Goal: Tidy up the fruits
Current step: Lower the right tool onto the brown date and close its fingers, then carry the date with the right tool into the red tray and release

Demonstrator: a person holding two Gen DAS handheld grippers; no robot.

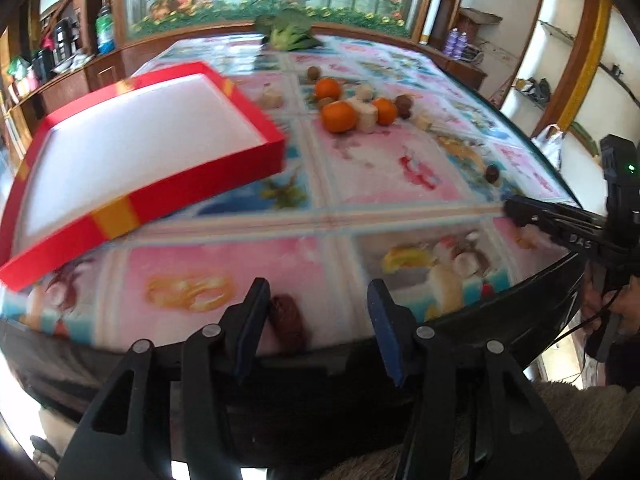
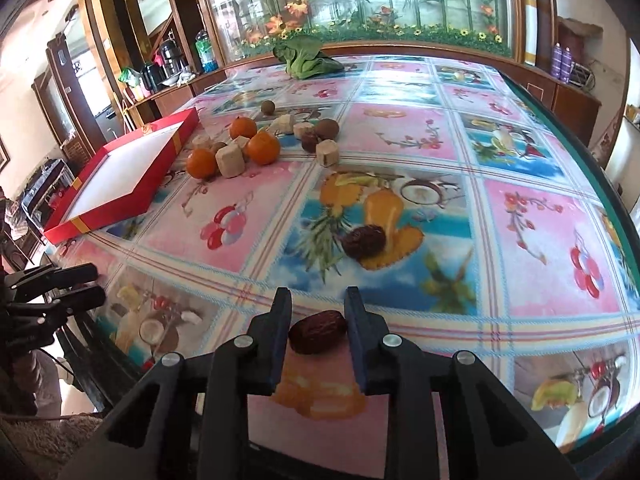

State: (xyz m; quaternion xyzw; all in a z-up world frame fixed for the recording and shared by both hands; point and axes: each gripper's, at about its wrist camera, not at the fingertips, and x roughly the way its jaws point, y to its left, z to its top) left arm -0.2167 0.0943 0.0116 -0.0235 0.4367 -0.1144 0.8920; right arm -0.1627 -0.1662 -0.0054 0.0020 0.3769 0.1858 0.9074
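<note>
Left gripper (image 1: 318, 304), left wrist view: jaws parted, a dark red date (image 1: 286, 322) against the left pad only, not clamped. Beyond, red tray (image 1: 168, 196) with white floor, empty; oranges (image 1: 339, 117) in a cluster mid-table. Right gripper (image 2: 318, 312), right wrist view: both pads pressed on a second date (image 2: 318, 337). Third date (image 2: 364, 242) loose on the fruit-print tablecloth (image 2: 440, 184); tray far left.

Box (image 2: 120, 176) on table (image 2: 500, 168) at nine o'clock. Oranges (image 2: 262, 148), cut blocks (image 2: 230, 162) and brown fruits (image 2: 326, 128) clustered just right of it, toward twelve. Leafy greens (image 2: 308, 60) far behind at twelve. Lone date (image 2: 364, 242) centre; another date (image 2: 318, 336) nearest, at six.
</note>
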